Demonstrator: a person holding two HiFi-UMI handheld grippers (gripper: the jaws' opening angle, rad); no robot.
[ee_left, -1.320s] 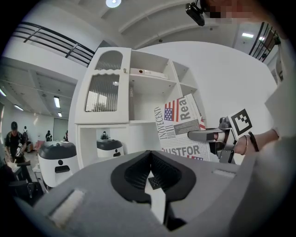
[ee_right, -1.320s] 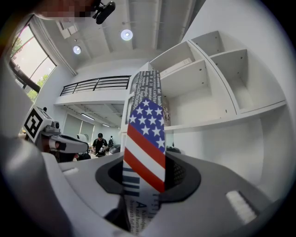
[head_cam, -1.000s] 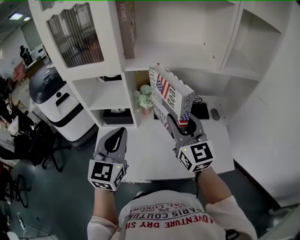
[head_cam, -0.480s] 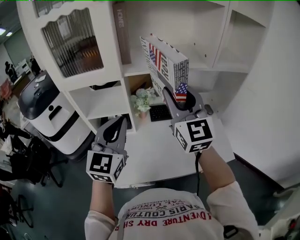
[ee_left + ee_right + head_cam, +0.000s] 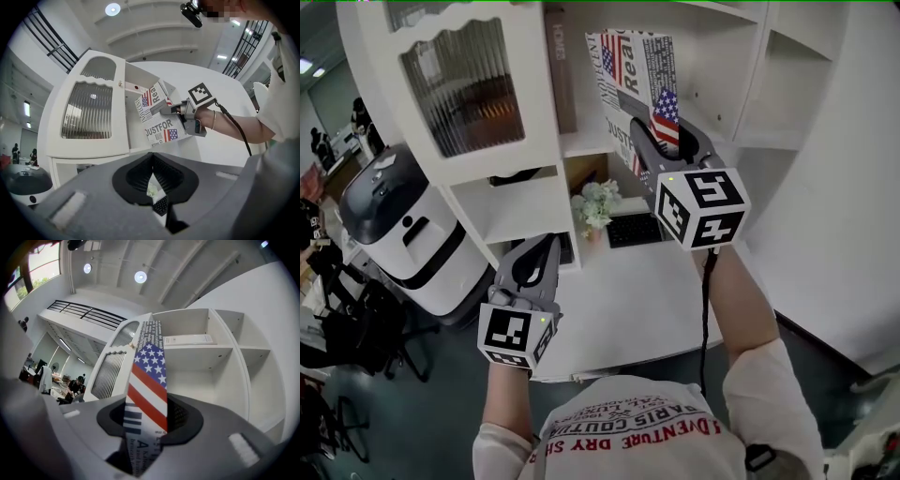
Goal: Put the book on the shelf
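Observation:
The book (image 5: 628,80), printed like a newspaper with an American flag, stands upright in front of the white shelf unit's upper compartment (image 5: 595,139). My right gripper (image 5: 667,129) is raised and shut on the book's lower edge. In the right gripper view the flag-printed spine (image 5: 146,385) runs up between the jaws of the right gripper (image 5: 149,405) toward the open compartments (image 5: 197,364). My left gripper (image 5: 542,253) hangs low over the desk, shut and holding nothing. The left gripper view shows the book (image 5: 157,117) and the right gripper (image 5: 186,111) at the shelf beyond the left gripper (image 5: 151,161).
A brown book (image 5: 561,66) stands at the left of that same compartment. A ribbed glass cabinet door (image 5: 464,84) is to its left. Below are white flowers (image 5: 596,202), a keyboard (image 5: 635,230) and the white desk (image 5: 619,305). A black-and-white machine (image 5: 394,225) stands at the left.
My right gripper has lifted the book from above the desk up to the upper shelf compartment and turned it more upright. The left gripper has hardly moved.

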